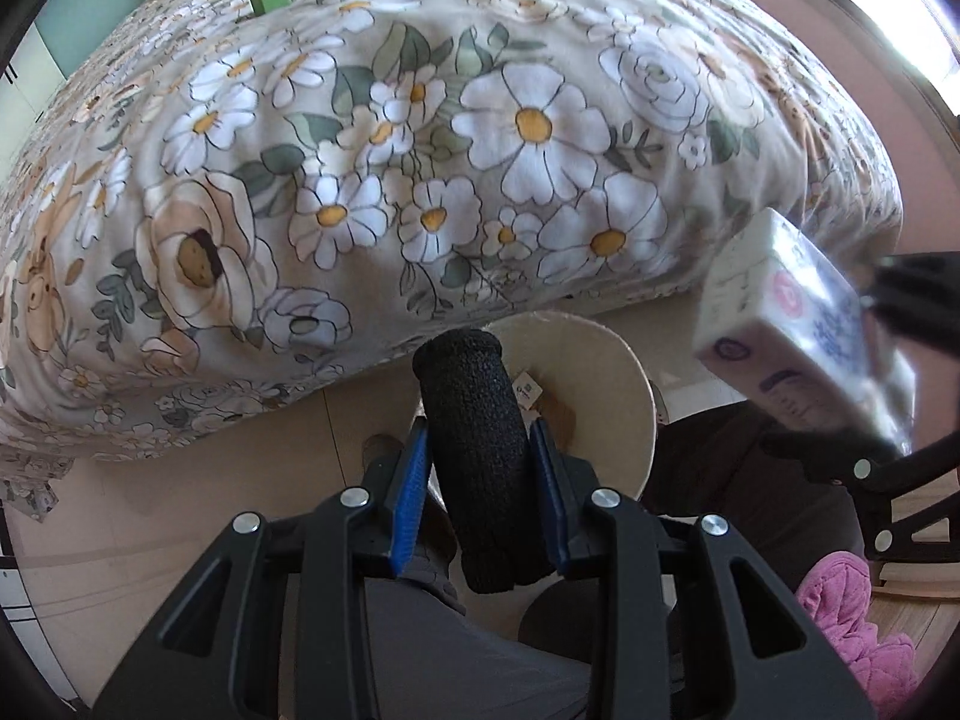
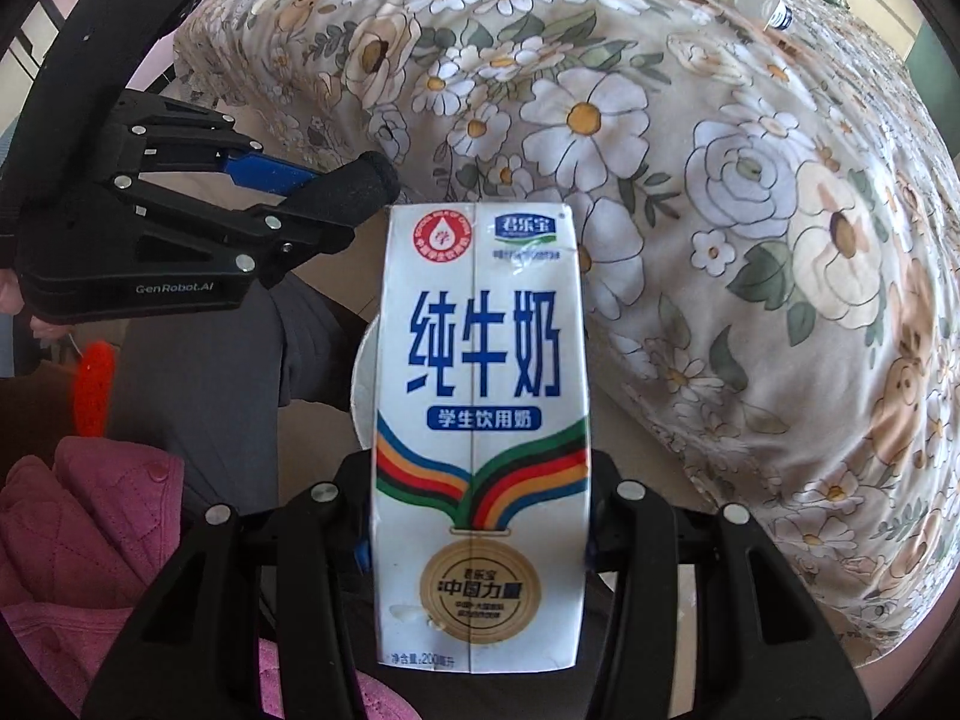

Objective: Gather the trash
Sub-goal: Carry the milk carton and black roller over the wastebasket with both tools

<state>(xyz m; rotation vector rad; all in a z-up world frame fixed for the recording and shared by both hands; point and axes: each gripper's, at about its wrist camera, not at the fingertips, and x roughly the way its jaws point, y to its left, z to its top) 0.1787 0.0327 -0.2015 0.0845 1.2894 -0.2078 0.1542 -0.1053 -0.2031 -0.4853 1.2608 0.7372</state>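
the left gripper (image 1: 480, 468) is clamped on a black foam roll (image 1: 474, 450), held above the cream bin (image 1: 624, 396) on the floor beside the bed with the flowered cover (image 1: 420, 150). the right gripper (image 2: 480, 516) is closed on a white milk carton (image 2: 480, 420) (blue print, upright between the fingers), also over the bin (image 2: 362, 384).

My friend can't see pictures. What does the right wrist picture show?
The right gripper holds a white milk carton upright above a flowery bedspread. To the left, the left gripper clamps a black roll.
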